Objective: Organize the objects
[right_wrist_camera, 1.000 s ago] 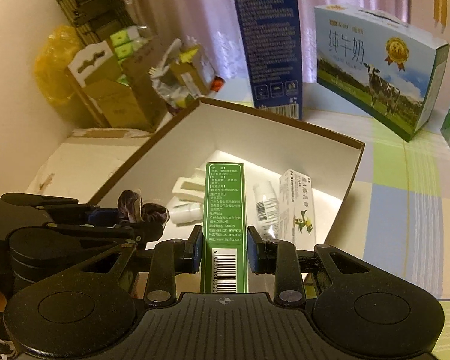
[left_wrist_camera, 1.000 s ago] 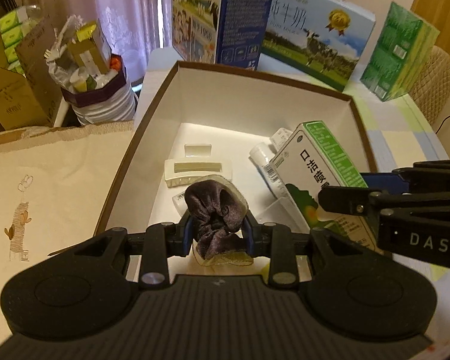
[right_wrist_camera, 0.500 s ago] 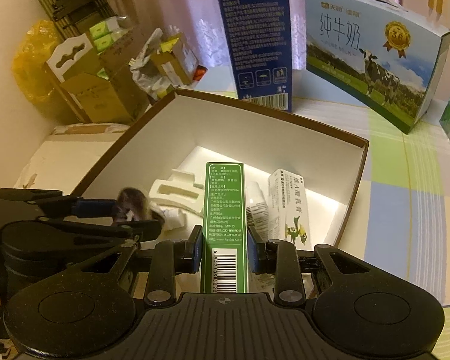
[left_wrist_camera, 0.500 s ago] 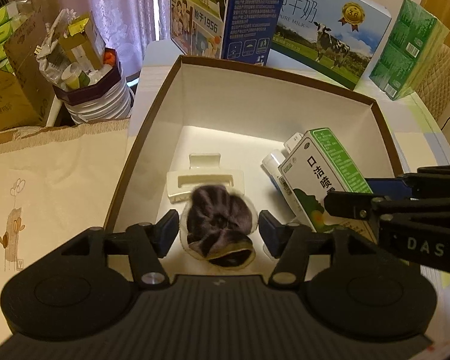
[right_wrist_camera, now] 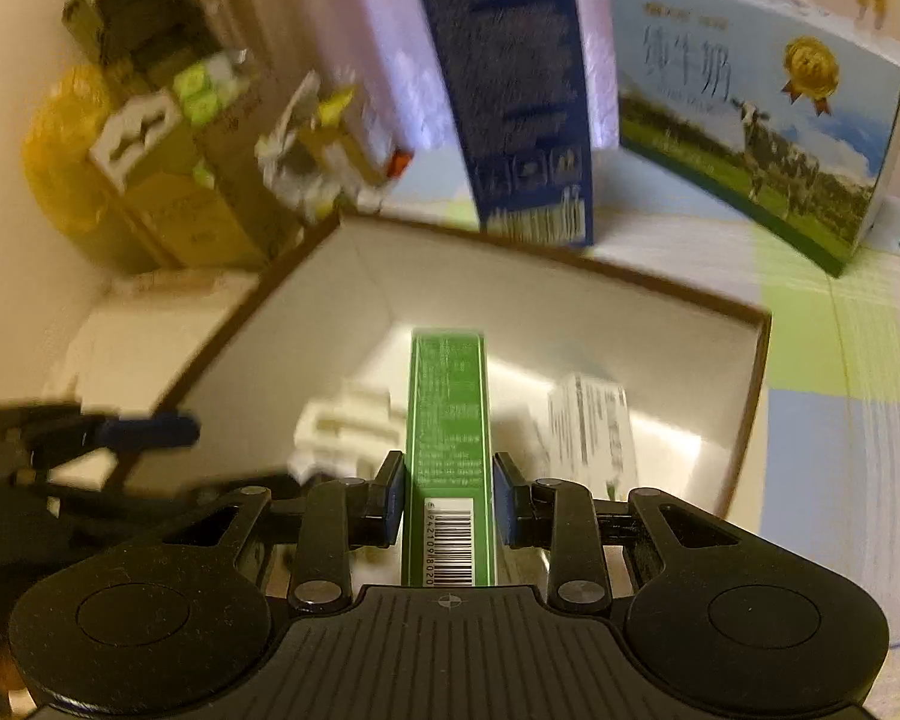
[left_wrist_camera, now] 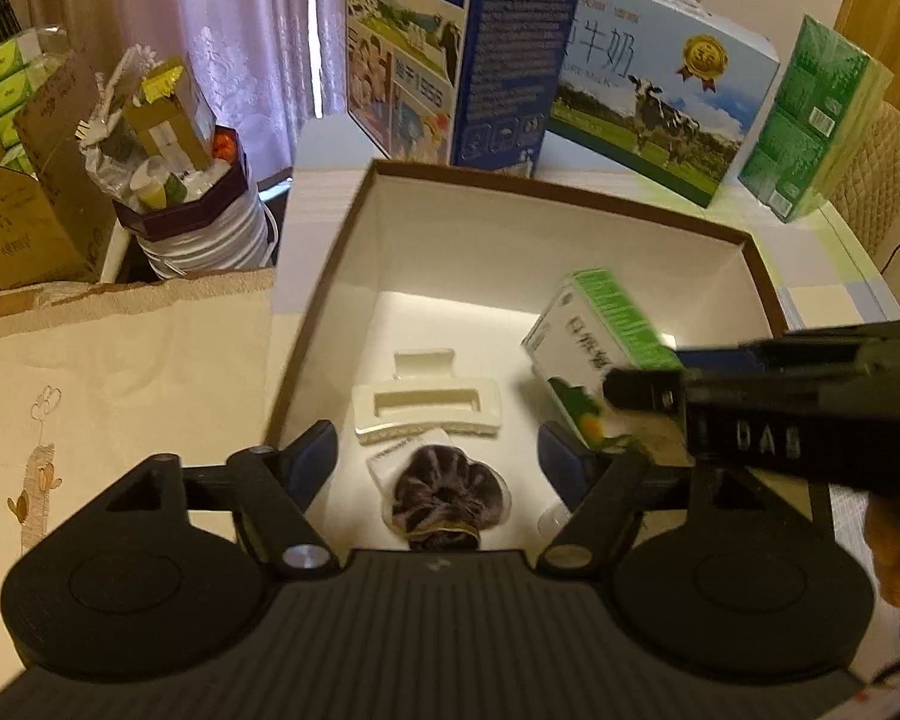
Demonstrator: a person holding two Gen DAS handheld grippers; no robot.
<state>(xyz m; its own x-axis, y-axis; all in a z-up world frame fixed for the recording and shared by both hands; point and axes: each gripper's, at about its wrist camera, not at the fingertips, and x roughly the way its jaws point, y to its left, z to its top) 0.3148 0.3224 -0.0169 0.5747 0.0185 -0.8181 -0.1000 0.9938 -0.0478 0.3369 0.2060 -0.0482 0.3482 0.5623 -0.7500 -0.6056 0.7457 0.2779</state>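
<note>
The box (left_wrist_camera: 354,252) on the desk (right_wrist_camera: 810,360) already holds several things: a white hair clip (left_wrist_camera: 427,411) lies flat on its floor, a purple scrunchie (left_wrist_camera: 447,495) sits just in front of the clip on a small white packet, and another white carton (right_wrist_camera: 594,426) lies toward the right side. The left claw (left_wrist_camera: 437,456) hangs over the near end of the box with its jaws spread wide and nothing between them, the scrunchie lying loose below, so that item looks delivered. The right claw (right_wrist_camera: 447,498) is clamped on a green carton (right_wrist_camera: 450,420), pads pressing its two broad sides near the barcode end. The carton is above the box's inside and not yet set down; whether its far end touches the floor I cannot tell, as the right view is blurred. Its long axis runs straight forward along the claw's fingers, toward the far wall of the box, with a narrow green face upward. From the left view it tilts, far end raised. What seems left is to lay this carton down and let go.
</note>
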